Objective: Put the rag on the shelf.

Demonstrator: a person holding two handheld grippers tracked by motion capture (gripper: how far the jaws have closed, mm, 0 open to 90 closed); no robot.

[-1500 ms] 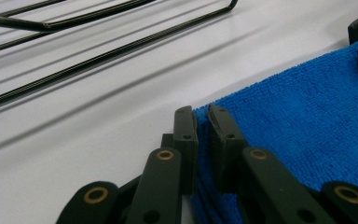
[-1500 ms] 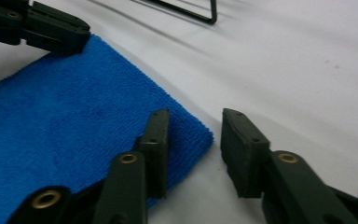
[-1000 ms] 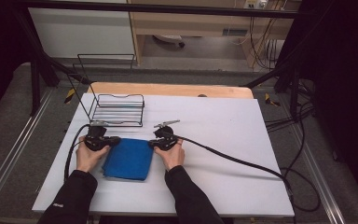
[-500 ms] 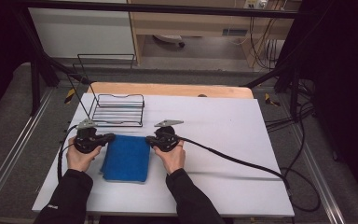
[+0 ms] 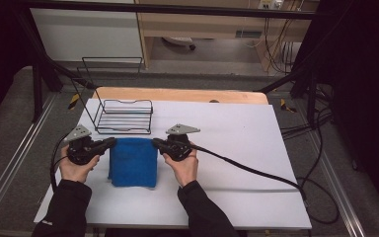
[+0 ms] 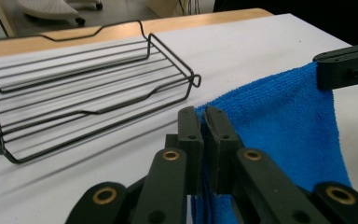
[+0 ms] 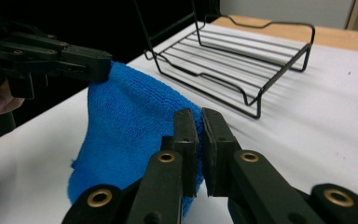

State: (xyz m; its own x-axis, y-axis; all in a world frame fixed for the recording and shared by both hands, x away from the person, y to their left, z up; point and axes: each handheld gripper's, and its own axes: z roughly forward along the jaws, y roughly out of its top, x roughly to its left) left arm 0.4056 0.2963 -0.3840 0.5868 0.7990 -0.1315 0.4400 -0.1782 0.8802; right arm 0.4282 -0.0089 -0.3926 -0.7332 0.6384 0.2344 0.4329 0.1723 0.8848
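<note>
Between both claws, blue cloth [image 5: 132,162], long axis front-to-back

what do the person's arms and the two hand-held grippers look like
Both forearms wear black long sleeves. Each hand-held gripper, left and right, is black, with a grey three-cornered plate on top and a black cable trailing off. Up close, the jaws are flat black bars on linkages with brass-coloured pivot rings.

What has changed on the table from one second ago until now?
The two hands moved apart: the left claw went out to the cloth's left far corner, the right claw to its right far corner, and the blue cloth is pulled out wider between them. Both claws stay shut on it. The wire rack stayed in place.
</note>
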